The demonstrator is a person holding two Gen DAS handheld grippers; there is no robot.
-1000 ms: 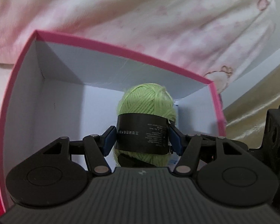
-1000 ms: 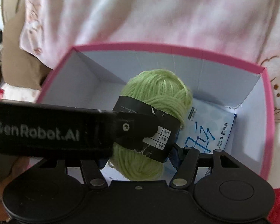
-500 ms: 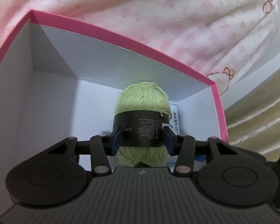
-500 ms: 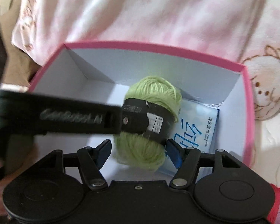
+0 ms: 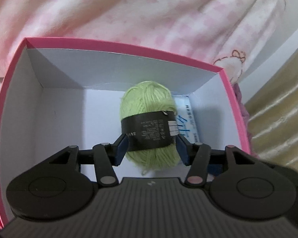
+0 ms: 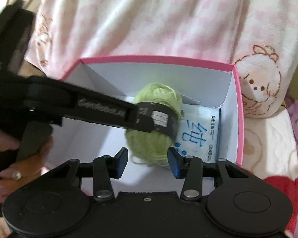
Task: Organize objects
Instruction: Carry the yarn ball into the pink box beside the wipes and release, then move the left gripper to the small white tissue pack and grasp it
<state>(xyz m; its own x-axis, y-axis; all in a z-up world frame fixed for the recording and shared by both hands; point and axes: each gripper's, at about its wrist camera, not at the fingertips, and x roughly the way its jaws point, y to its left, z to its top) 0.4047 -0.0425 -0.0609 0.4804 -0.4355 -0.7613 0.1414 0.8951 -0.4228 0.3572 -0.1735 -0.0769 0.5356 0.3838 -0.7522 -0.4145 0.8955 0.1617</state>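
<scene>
A light green yarn ball (image 5: 149,123) with a black paper band lies inside a pink box with white walls (image 5: 73,73). My left gripper (image 5: 151,149) is inside the box, its blue pads on either side of the ball's band with small gaps, so it is open. In the right wrist view the ball (image 6: 155,130) rests on the box floor against a white and blue tissue pack (image 6: 198,136). My right gripper (image 6: 148,162) is open and empty, above the box's near edge (image 6: 238,107). The left gripper's black finger (image 6: 101,109) reaches across to the ball.
The box sits on pink and white bedding with a cartoon print (image 6: 258,87). A red patch (image 6: 282,194) shows at the lower right. Beige cloth (image 5: 278,123) lies right of the box. The person's hand (image 6: 12,158) holds the left gripper.
The left gripper lowered the yarn ball into the box and its pads opened off the band. The right gripper drew back and up, so the box looks smaller.
</scene>
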